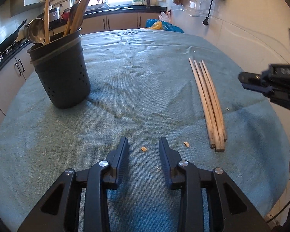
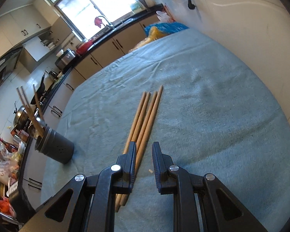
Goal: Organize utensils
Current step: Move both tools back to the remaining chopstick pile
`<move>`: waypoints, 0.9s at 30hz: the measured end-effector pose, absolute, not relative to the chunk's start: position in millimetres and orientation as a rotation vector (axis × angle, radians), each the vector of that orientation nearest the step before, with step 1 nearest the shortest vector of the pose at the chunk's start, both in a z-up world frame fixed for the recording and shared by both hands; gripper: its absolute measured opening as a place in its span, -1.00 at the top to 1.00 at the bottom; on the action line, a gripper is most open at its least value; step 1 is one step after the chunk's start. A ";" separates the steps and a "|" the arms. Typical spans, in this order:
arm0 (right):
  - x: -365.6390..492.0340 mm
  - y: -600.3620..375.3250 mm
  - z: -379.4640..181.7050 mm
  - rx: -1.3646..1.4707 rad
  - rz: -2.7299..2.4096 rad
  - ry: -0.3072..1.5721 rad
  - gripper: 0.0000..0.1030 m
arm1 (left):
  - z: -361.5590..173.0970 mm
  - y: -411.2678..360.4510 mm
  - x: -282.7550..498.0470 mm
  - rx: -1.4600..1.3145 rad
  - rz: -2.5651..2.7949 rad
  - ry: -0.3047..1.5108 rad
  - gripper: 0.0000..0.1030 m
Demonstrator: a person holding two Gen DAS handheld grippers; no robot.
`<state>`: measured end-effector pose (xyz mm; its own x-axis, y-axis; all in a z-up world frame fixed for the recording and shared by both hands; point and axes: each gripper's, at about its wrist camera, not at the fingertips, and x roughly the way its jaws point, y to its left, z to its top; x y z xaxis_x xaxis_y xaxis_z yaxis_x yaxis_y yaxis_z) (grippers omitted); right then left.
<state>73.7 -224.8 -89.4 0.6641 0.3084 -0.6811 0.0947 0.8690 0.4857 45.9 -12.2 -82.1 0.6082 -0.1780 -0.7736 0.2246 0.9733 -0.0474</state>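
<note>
Now we hold our left gripper (image 1: 143,147) low over the near edge of a table (image 1: 125,81) covered with a blue-green cloth; its jaws stand partly apart and hold nothing.

Toward the table's left edge stands a dark holder (image 1: 60,73) with small holes low in its wall. It is upright and already holds wooden spoons (image 1: 81,11), a wooden spatula (image 1: 47,13) and a metal ladle (image 1: 35,31), handles fanning upward.

Toward the right edge lie four wooden chopsticks (image 1: 207,104), side by side and touching, well apart from the holder. We judge them light, stiff and smooth, apt to roll or scatter, so a grip across the whole bundle near the thick ends seems safest.

Our right gripper (image 2: 144,152) hovers over those thick ends, jaws a little apart and empty; its left finger (image 2: 131,160) overlaps the sticks in view, though we cannot tell whether it touches them.
</note>
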 end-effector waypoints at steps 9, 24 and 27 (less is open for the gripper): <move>161.0 -242.3 -95.8 0.525 0.056 0.994 0.65 | -79.3 -9.3 40.4 0.034 -0.239 0.873 0.38; 212.9 -230.5 -113.1 0.412 -0.040 1.101 0.65 | -65.5 -9.2 37.3 0.016 -0.274 0.862 0.38; 217.6 -220.3 -111.8 0.350 -0.047 1.108 0.65 | -62.8 -13.5 38.7 0.020 -0.283 0.866 0.38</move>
<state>217.6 -220.3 -111.8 0.4511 0.1360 -0.8821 0.2101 0.9444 0.2531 38.7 -13.5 -62.8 0.6131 -0.2373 -0.7535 0.2531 0.9625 -0.0972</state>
